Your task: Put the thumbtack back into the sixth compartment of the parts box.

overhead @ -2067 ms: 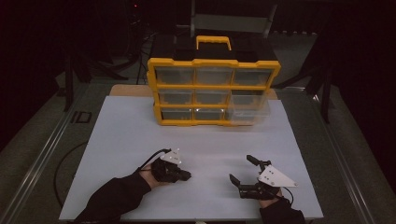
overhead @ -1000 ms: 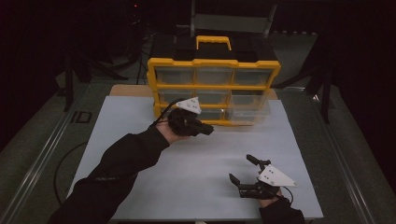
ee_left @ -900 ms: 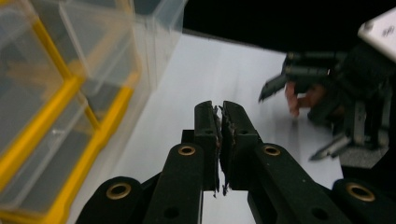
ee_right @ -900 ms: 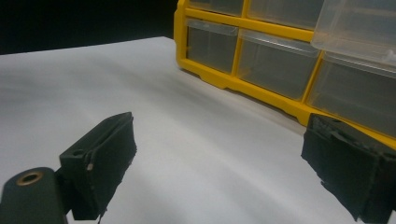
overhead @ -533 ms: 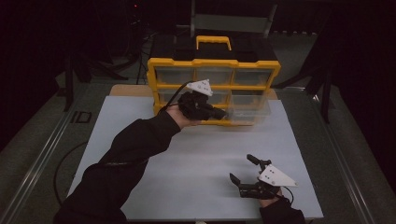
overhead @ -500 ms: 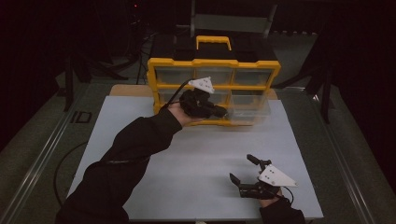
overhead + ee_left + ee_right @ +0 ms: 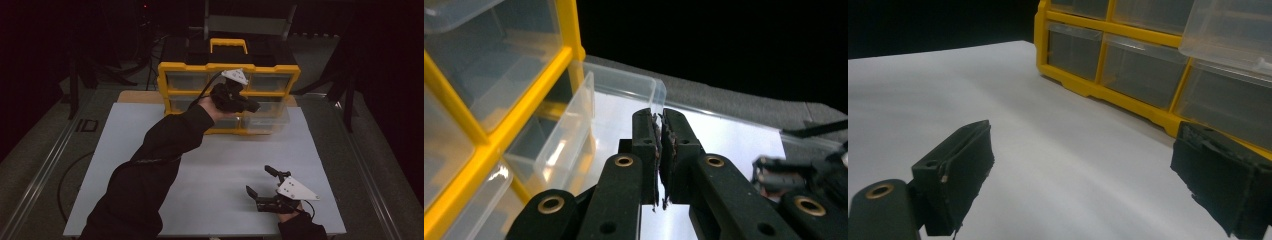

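Clear drawer (image 7: 619, 107) sits part-way pulled out of the middle row, right side, of the yellow organizer (image 7: 228, 97) at the table's (image 7: 125, 145) far edge; left gripper (image 7: 250, 106) is up at it with jaws pressed tight together and nothing visibly between them, tips just at the drawer's front wall, so likely the step is working this drawer. Next move probably needs a straight push or pull along its slide. Right gripper (image 7: 261, 181) rests wide open and empty on the near table, well apart; neighbouring drawers crowd close.

The left black two-jaw gripper (image 7: 255, 106) is held raised on an outstretched arm, fingers (image 7: 644, 145) pressed together; the right black gripper (image 7: 260, 181) rests low, fingers (image 7: 955, 172) spread wide.
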`<state>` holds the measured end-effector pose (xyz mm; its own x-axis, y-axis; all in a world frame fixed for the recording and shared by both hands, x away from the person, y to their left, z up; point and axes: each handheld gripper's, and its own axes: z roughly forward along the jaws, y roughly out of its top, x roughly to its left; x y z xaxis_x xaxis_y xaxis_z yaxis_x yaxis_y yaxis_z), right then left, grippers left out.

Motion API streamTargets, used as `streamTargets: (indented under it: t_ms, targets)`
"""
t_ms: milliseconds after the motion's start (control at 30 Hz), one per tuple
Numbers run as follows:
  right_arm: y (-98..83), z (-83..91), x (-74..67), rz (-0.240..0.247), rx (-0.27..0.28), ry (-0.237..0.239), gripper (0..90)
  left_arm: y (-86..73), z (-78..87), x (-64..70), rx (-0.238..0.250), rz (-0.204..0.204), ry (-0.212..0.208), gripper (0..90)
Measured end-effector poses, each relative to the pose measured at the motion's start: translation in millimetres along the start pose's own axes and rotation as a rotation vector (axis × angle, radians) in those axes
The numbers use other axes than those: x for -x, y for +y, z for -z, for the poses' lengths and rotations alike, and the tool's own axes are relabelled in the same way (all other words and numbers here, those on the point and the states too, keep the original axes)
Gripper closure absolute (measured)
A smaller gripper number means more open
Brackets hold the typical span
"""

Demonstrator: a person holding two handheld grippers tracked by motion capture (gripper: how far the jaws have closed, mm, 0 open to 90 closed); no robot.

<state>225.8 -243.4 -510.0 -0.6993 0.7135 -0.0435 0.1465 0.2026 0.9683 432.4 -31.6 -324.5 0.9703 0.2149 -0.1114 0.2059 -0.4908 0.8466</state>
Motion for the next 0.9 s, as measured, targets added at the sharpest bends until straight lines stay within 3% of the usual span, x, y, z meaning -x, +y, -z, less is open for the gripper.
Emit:
streamTargets:
  t_ms: [333,633,667,733,767,900]
  targets:
    - [0.2,0.7,0.6,-0.001,0.011,0.0,9.6,1.8,-29.8,-8.8,-0.016,0.03,0.044,85.9]
    - [0.3,0.6,0.5,-0.002,0.011,0.002,9.6,-7.0,-43.3,-12.9,-0.054,0.051,0.078,84.9]
    - [0.4,0.8,0.3,-0.003,0.01,0.001,9.6,-8.2,-43.5,-13.1,-0.053,0.061,0.09,74.7]
    - [0.4,0.8,0.3,-0.003,0.01,0.002,9.6,-8.8,-42.8,-13.5,-0.05,0.067,0.088,72.6]
    - [0.3,0.8,0.4,-0.002,0.01,0.002,9.6,-9.2,-42.0,-13.7,-0.046,0.072,0.084,63.9]
    - [0.4,0.7,0.1,-0.002,0.009,0.002,9.6,-11.7,-38.7,-12.9,-0.066,0.075,0.087,54.3]
